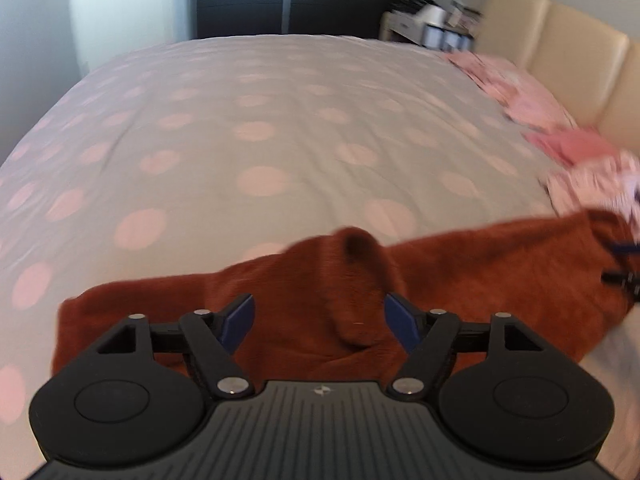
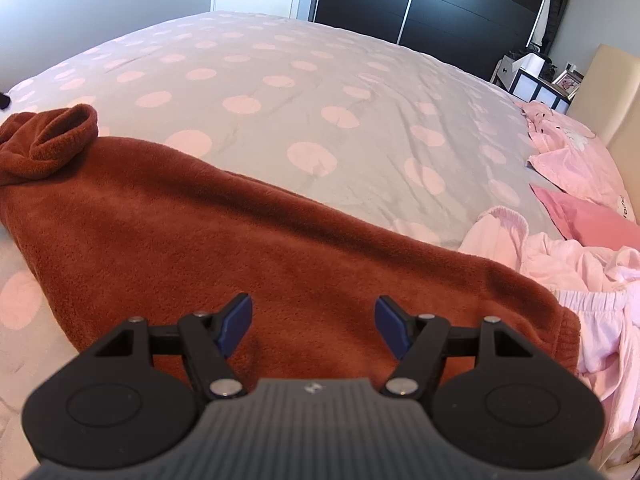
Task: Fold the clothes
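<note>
A rust-brown fleece garment [image 2: 248, 240] lies spread on the bed, its rolled collar [image 2: 60, 132] at the far left. It also shows in the left wrist view [image 1: 480, 272], with the collar [image 1: 360, 248] raised just ahead of the fingers. My left gripper [image 1: 319, 322] is open, hovering over the fleece near the collar. My right gripper [image 2: 313, 326] is open and empty above the garment's lower part. The right gripper's blue tips also show at the right edge of the left wrist view [image 1: 624, 264], by the garment's far end.
The bed has a grey cover with pink dots [image 2: 320, 92]. A heap of pale pink clothes [image 2: 580, 280] lies right of the fleece, with pink pillows [image 2: 572, 156] behind. A beige headboard [image 1: 560, 48], a nightstand [image 2: 532, 80] and a dark wardrobe [image 2: 432, 4] stand beyond.
</note>
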